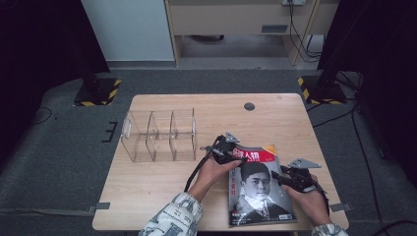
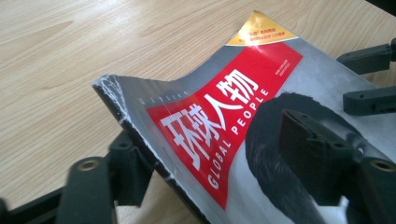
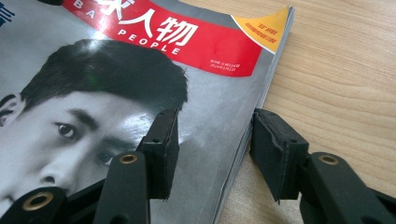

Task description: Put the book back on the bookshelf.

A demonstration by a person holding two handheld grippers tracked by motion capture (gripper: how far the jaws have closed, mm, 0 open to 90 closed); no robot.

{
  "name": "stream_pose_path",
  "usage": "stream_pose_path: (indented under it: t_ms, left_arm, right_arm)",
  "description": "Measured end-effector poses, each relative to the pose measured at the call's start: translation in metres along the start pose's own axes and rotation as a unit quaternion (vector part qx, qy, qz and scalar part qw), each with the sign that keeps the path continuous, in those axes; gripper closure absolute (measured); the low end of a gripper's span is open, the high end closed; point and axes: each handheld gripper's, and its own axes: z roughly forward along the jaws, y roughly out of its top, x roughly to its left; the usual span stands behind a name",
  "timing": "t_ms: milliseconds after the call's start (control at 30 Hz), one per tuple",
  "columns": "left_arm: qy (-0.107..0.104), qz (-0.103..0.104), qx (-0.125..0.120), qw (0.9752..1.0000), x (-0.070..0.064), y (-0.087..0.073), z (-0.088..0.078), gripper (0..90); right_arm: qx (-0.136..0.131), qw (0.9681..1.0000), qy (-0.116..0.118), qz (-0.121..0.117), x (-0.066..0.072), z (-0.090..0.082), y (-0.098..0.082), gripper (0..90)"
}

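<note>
A magazine (image 1: 258, 189) with a red title band and a man's portrait lies at the table's near right. My left gripper (image 1: 231, 153) is at its far left corner. In the left gripper view the worn spine corner (image 2: 116, 98) is raised and curved, one jaw sits under the edge and the other stands over the cover (image 2: 224, 107), with a wide gap; the left gripper (image 2: 215, 144) is open. My right gripper (image 1: 278, 177) straddles the magazine's right edge (image 3: 254, 116): one jaw over the cover, one over bare wood, open (image 3: 215, 123). Its jaws also appear far off as the right gripper (image 2: 355, 79).
A clear acrylic organizer (image 1: 160, 135) with three compartments stands on the wooden table (image 1: 162, 191) left of the magazine. A dark round cable hole (image 1: 249, 106) sits near the far edge. Stand bases with yellow-black tape (image 1: 98, 91) rest on the floor beyond.
</note>
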Motion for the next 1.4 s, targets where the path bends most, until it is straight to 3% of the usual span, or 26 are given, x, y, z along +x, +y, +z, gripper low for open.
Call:
stream_pose_path:
  t_ms: [133, 367, 433, 500, 600, 700, 800, 1100, 1400]
  left_arm:
    - [-0.011, -0.013, 0.004, 0.9998, 0.003, 0.002, 0.005, 39.3]
    - [-0.009, -0.007, 0.009, 0.9999, 0.003, 0.002, 0.006, 54.4]
    - [-0.013, -0.013, 0.004, 0.9998, 0.004, 0.004, 0.004, 59.0]
    - [-0.029, -0.018, -0.017, 0.9993, 0.004, 0.007, 0.001, 62.8]
    - [-0.034, -0.020, -0.015, 0.9991, 0.002, 0.011, -0.002, 66.8]
    - [-0.035, -0.008, -0.007, 0.9993, 0.000, 0.015, -0.002, 66.4]
    - [-0.043, -0.013, -0.007, 0.9990, 0.000, 0.016, -0.001, 65.0]
    - [-0.072, -0.002, 0.015, 0.9973, -0.003, 0.014, 0.014, 52.2]
    - [-0.075, -0.008, 0.015, 0.9970, -0.008, 0.020, 0.017, 59.1]
  right_arm:
    - [0.000, 1.0000, -0.001, -0.001, 0.000, 0.000, 0.000, 51.8]
    - [0.001, 0.9999, 0.003, -0.010, 0.002, 0.002, 0.002, 52.0]
    - [0.000, 0.9999, 0.001, -0.013, 0.003, 0.002, 0.002, 52.0]
    - [0.000, 0.9999, 0.000, -0.014, 0.003, 0.002, 0.002, 51.9]
    - [0.001, 0.9999, 0.002, -0.012, 0.003, 0.002, 0.002, 51.8]
    - [0.000, 0.9999, 0.001, -0.012, 0.004, 0.002, 0.002, 51.9]
    - [0.001, 0.9999, 0.001, -0.014, 0.004, 0.002, 0.002, 51.9]
    - [0.000, 0.9997, 0.004, -0.024, 0.005, 0.003, 0.003, 52.1]
    - [-0.002, 0.9995, 0.002, -0.031, 0.006, 0.003, 0.003, 52.1]
